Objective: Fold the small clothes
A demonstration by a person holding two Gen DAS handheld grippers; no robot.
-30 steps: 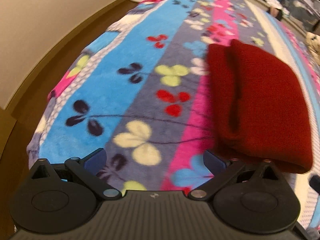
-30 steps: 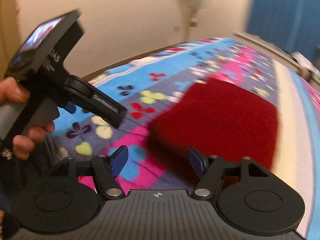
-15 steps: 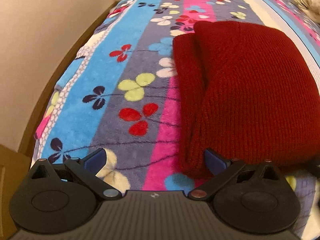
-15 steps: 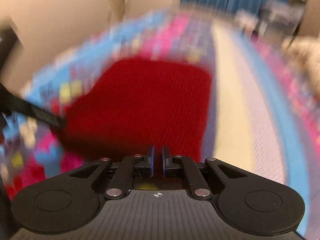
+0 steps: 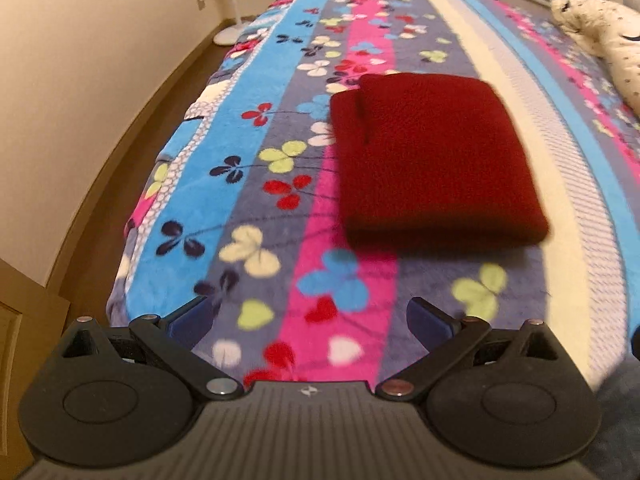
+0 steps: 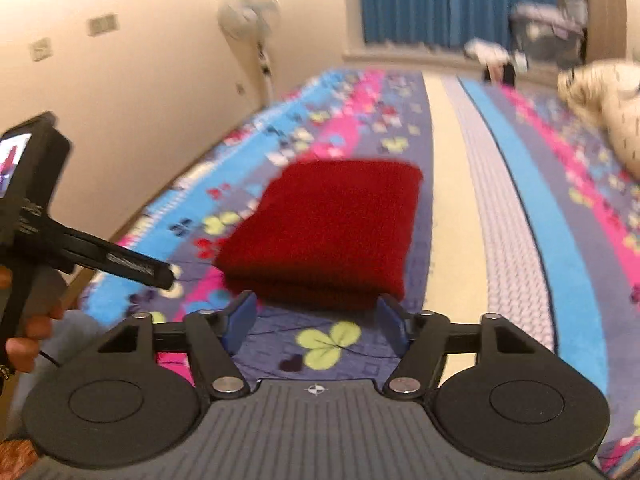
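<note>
A dark red knitted garment (image 5: 436, 156) lies folded into a flat rectangle on the flowered blanket (image 5: 256, 184); the right wrist view shows the garment (image 6: 328, 232) just beyond the fingers. My left gripper (image 5: 308, 320) is open above the blanket, short of the garment's near edge, nothing between its fingers. My right gripper (image 6: 316, 320) has its jaws opening, nothing between them, the garment's near edge just past the blue pads. The left gripper (image 6: 160, 274) also shows at the left of the right wrist view, held in a hand (image 6: 24, 344).
The bed's left edge (image 5: 132, 240) drops to a wooden floor beside a cream wall. A standing fan (image 6: 248, 16) is at the far corner. A cream patterned quilt (image 5: 600, 36) lies at the far right. Blue curtains (image 6: 452, 0) and clutter stand beyond the bed.
Both grippers have pulled back and risen away from the red garment. The right gripper shut half a second ago and now stands open again. The garment lies flat and folded.
</note>
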